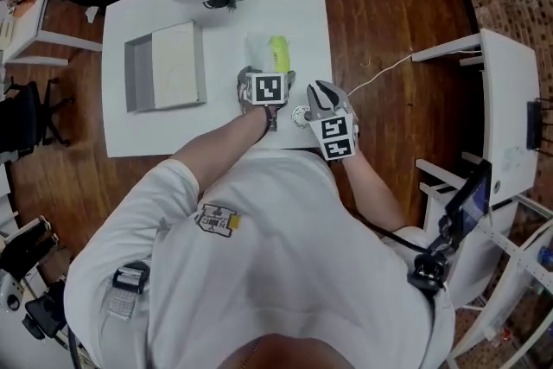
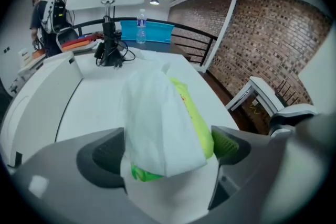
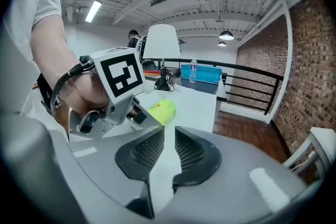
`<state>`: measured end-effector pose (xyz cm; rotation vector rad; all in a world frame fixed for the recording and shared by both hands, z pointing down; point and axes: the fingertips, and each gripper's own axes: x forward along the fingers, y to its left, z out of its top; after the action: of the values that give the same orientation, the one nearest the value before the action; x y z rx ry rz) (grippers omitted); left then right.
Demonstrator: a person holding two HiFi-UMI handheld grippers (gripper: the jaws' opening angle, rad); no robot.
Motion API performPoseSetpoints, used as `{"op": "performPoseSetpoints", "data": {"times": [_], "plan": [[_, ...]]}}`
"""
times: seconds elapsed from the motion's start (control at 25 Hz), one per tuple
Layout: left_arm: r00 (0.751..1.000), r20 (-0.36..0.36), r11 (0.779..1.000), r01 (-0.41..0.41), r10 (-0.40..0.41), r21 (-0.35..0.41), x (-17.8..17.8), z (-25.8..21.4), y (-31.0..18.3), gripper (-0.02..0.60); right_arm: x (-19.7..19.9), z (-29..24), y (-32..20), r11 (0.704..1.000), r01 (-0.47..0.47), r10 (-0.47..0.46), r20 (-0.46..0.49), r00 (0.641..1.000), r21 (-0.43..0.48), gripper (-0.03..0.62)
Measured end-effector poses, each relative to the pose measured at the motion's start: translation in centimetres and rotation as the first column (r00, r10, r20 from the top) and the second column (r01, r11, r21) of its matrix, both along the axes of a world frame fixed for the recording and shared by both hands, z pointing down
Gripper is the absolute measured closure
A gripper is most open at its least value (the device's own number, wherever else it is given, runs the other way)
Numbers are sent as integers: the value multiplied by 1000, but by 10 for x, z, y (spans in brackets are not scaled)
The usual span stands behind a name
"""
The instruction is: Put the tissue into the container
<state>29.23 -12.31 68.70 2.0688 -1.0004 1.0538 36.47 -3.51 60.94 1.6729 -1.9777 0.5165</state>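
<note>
The left hand-held gripper (image 2: 168,152) stood wide open around the tissue (image 2: 157,118), which lay on the tabletop (image 1: 216,4), ungripped. The right hand-held gripper (image 3: 169,152) was nearly shut and empty. The container (image 1: 138,73) sat well apart, so grasp and transfer seemingly remained.

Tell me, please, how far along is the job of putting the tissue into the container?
Done: nothing I can confirm; the grey container holds something flat and white, unclear what. In hand: the left gripper stands open around the green tissue pack, a white tissue sticking up from it; the right gripper is nearly shut beside it. Left: pull the tissue out and carry it to the container.
</note>
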Motion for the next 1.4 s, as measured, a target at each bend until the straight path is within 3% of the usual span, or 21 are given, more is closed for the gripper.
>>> {"op": "performPoseSetpoints", "data": {"times": [0.08, 0.32, 0.56, 0.8, 0.92, 1.12, 1.4], "plan": [[1000, 1, 1000, -11, 11, -25, -4, 6, 3, 135, 1, 2, 4, 1000, 2, -2, -6, 1000, -8, 539], [991, -32, 991, -126, 128, 55, -5, -4, 3, 260, 1, 2, 3, 1000, 1, -1, -20, 1000, -5, 553], [983, -74, 981, -159, 168, 106, -19, -28, 1, 296, -16, -2, -6, 1000, 19, -19, -24, 1000, 13, 559], [967, -188, 969, -132, 173, 211, -47, -79, -9, 298, -48, -22, -25, 996, 50, -47, -48, 998, 68, 565], [958, -240, 960, -91, 157, 263, -80, -111, -21, 298, -72, -38, -39, 992, 56, -51, -54, 997, 113, 568], [954, -291, 945, 30, 70, 326, -164, -150, -59, 299, -127, -60, -66, 984, 81, -72, -59, 996, 161, 572], [951, -299, 908, 193, -79, 373, -292, -175, -117, 299, -223, -83, -89, 959, 192, -174, -102, 979, 206, 574]]}}
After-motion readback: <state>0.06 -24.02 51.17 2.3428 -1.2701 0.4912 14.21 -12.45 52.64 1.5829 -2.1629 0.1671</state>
